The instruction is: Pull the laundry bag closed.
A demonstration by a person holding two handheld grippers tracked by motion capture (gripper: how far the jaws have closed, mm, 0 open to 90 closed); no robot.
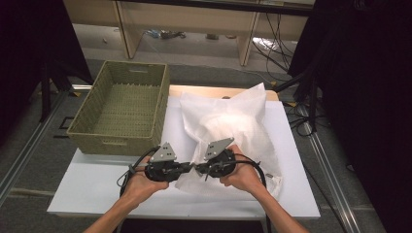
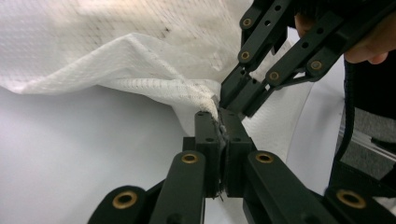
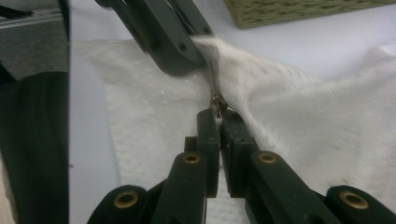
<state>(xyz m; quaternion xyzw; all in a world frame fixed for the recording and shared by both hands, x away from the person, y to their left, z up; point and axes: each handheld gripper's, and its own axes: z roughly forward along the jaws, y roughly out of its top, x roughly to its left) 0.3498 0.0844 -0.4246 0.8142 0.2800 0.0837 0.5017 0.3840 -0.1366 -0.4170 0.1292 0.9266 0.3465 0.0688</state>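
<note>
A white tabletop (image 1: 97,189) carries everything here. At its far left corner, partly overhanging the left edge, sits a woven basket (image 1: 121,109) with nothing in it, probably the place where the bag is meant to end up. Beside it, filling the middle and right of the tabletop from the far edge almost to the near edge, lies a white mesh bag (image 1: 233,121), puffed up in the middle as if something soft is inside and flattening out towards its near end.

Both tools meet at the bag's near left corner, not far from the near edge of the tabletop. The left gripper (image 1: 190,166) comes in from the left with its jaws pressed together on a gathered pinch of the bag's fabric; in the left gripper view that pinch (image 2: 215,105) runs straight into the closed jaws, and the cloth lifts off the tabletop in a taut ridge behind it. The right gripper (image 1: 198,168) faces it almost tip to tip, its jaws likewise closed. In the right gripper view a small brass-coloured piece (image 3: 216,103), which looks like a zip pull, sits at the tip of them, though whether the pads truly clamp it I cannot tell for sure.

The pairing makes sense as I read it: one tool anchors the cloth at the seam so that the other can draw the pull along without the bag sliding.
</note>
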